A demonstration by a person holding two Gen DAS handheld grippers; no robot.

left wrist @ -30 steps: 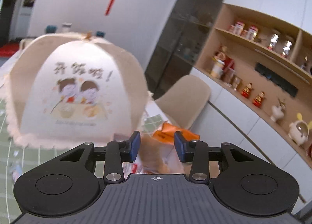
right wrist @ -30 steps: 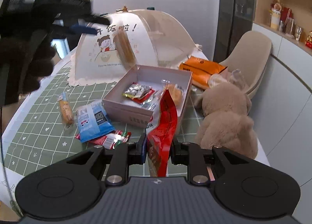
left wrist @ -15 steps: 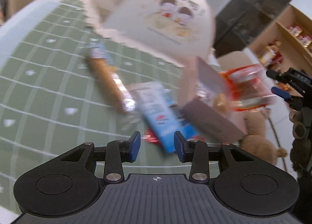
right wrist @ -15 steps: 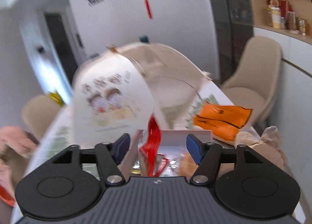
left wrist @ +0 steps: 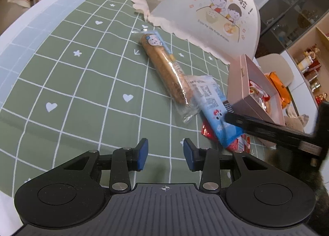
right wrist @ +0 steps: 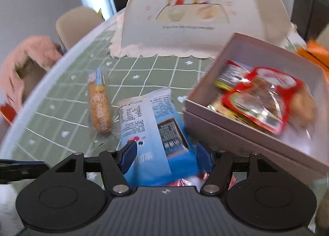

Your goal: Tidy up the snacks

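While the box (right wrist: 242, 133) apparently holds several packets, blue packet (right wrist: 156, 124), bread stick (left wrist: 166, 71) and red packet (left wrist: 238, 143) remain on the desk (left wrist: 72, 83); left tool (left wrist: 164, 151) gapes empty, right tool (right wrist: 165, 154), jaws just opened, straddles the blue packet ungripped.

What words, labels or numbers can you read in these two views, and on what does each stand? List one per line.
"开饭啦!" in large characters on the food cover.
A small line of English under its cartoon: too small to read.
Print panel and barcode on the blue snack packet: too small and blurred.
Red packet in the box: label blurred.
Long snack stick: printing unreadable.
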